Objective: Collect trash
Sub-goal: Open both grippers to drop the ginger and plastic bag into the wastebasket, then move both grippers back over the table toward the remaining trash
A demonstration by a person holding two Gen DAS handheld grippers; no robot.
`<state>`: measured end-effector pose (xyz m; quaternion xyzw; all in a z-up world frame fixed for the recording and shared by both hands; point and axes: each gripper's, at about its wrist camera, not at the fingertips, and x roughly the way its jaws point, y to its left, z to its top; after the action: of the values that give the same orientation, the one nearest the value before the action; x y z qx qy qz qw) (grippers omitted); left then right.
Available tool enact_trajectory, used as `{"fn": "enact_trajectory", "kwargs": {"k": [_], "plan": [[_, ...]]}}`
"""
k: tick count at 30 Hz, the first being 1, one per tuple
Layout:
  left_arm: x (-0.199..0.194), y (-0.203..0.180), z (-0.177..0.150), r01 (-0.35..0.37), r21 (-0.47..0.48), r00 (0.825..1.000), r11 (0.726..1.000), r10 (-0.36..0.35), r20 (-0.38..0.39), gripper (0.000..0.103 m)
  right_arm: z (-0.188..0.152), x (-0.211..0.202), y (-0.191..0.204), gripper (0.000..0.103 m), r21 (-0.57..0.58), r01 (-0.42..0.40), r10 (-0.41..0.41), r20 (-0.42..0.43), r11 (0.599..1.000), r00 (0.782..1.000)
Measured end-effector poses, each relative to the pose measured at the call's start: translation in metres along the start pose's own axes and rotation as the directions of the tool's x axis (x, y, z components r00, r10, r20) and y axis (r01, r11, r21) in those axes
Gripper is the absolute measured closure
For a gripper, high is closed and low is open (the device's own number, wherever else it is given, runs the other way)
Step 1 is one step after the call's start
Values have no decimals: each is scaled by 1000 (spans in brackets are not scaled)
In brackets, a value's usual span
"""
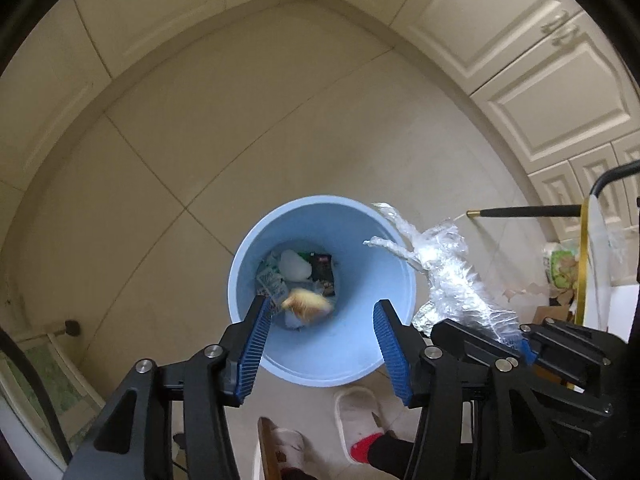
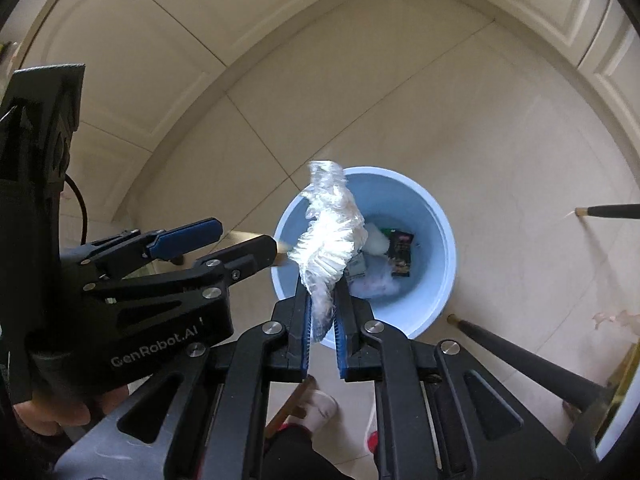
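Note:
A light-blue bin [image 1: 280,356] [image 2: 436,240] stands on the tiled floor below both grippers. My left gripper [image 1: 320,307] [image 2: 244,236] hangs open over the bin's mouth. A blurred yellowish scrap [image 1: 308,303] shows between its fingers, touching neither pad, down among the trash in the bin. My right gripper [image 2: 323,286] is shut on a crumpled piece of clear plastic wrap [image 2: 332,232] [image 1: 444,268] that sticks up over the bin's near rim. In the left wrist view the right gripper [image 1: 516,344] sits just right of the bin.
The bin holds a black packet [image 2: 401,254], a white lump [image 1: 294,264] and printed wrappers. Black chair legs with gold tips [image 2: 520,356] [image 1: 528,211] stand to the right. A person's white slippers [image 1: 356,412] are just behind the bin. Cream cabinets [image 1: 532,60] line the walls.

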<state>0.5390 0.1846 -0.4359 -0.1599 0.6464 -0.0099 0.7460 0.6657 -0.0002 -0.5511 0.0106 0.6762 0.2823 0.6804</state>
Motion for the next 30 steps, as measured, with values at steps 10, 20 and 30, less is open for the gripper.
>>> {"fn": "enact_trajectory", "kwargs": {"k": [10,20,30], "plan": [[-58,-19,34,-29,-50,996,998,33,81,53,-11,-13,8,54,2,-15,15,36,1000,999],[-235,-45,-27,-225,-117,822,967,253,510,44,-43,-136,78,17,-149,103,-52,311,983,949],[-358,-152,-116,-262,-26,566,965,175,806,24,-121,-309,148,0,-237,260,-36,671,936,741]]}}
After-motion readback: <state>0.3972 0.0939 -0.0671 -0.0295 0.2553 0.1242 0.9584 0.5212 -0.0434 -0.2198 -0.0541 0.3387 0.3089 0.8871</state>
